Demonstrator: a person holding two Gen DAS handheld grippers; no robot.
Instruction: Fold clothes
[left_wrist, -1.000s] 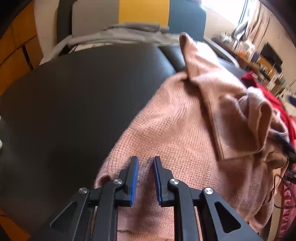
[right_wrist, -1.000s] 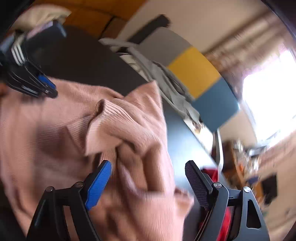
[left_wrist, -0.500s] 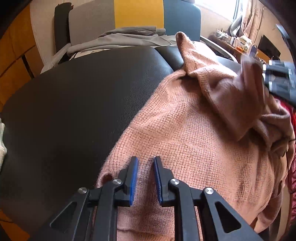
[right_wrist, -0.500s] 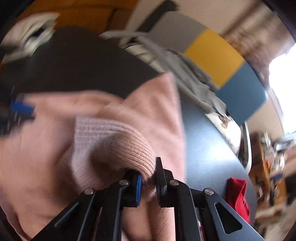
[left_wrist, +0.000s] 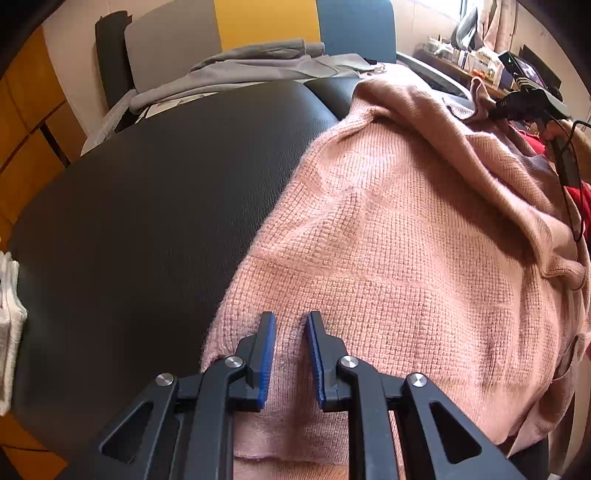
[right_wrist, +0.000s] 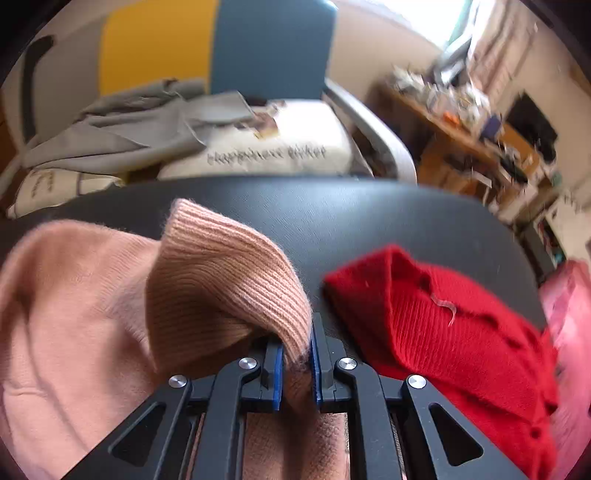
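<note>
Pink sweater (left_wrist: 406, 236) is lying spread over the right part of a black leather-look surface (left_wrist: 155, 206): chunky waffle-like knit on the body, fuzzy fibres along the edges, thick folds bunching toward its far right side

Left gripper (left_wrist: 290, 330) is hovering low over the near hem of the sweater body, blue-padded fingers (left_wrist: 266, 354) sitting narrowly apart with only flat knit showing in the gap; not gripping anything

Right gripper (right_wrist: 297, 350) is clamping down on the ribbed cuff (right_wrist: 229, 280) of the sweater sleeve. Cuff is a finer vertical rib, puffing up and over to the left of the fingers, with the pinched fold running down between the blue pads. In the left wrist view this gripper (left_wrist: 524, 103) is sitting at the far right, holding a raised peak of sleeve

Red knit garment (right_wrist: 443, 325), fuzzy and crumpled, is lying on the black surface just right of the right gripper

Grey garment (right_wrist: 129, 125) is draping over a cream cushion behind the surface, in front of a grey, yellow and blue panel (right_wrist: 207, 44)
</note>
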